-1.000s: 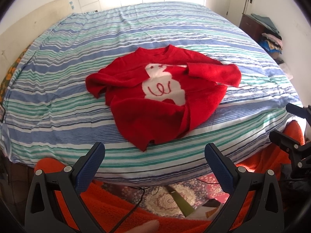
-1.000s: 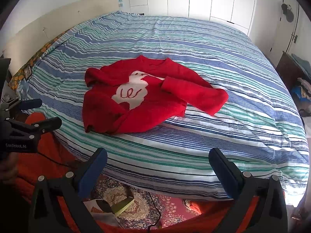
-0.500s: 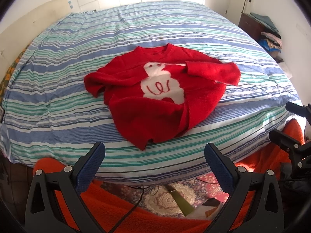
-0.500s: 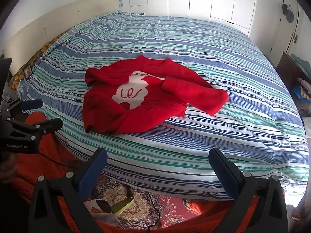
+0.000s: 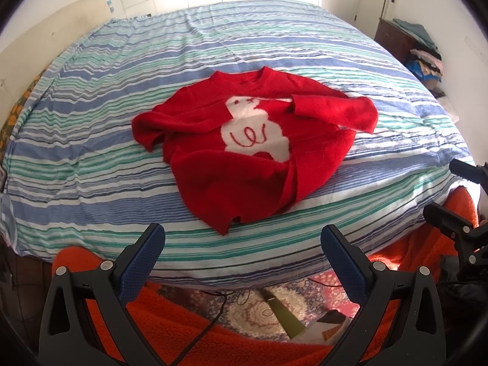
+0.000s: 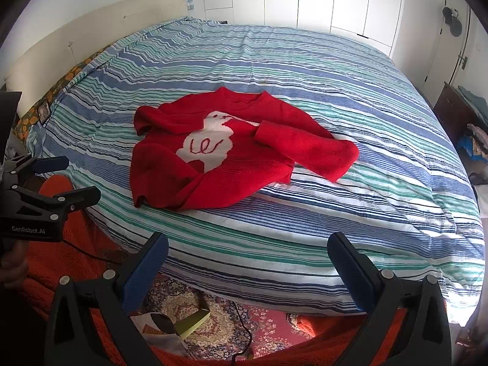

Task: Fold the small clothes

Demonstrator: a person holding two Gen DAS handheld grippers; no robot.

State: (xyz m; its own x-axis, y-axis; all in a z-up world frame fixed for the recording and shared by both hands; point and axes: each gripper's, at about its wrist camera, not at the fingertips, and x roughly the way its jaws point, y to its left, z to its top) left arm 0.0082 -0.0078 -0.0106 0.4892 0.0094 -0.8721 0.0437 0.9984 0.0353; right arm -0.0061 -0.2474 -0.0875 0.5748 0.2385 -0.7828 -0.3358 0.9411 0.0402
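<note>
Striped bedspread (image 6: 305, 70) bare all round red sweater (image 6: 231, 164); approach unobstructed from near edge.

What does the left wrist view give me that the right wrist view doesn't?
Left wrist only: the right gripper at the right edge, and the sweater's bottom hem corner pointing at the camera.

Right wrist only: the left gripper at the left edge, plus the white wardrobe doors.

Both: the red sweater lying unfolded on the striped bedspread, one sleeve crossing its chest, and both jaws open, holding nothing.
</note>
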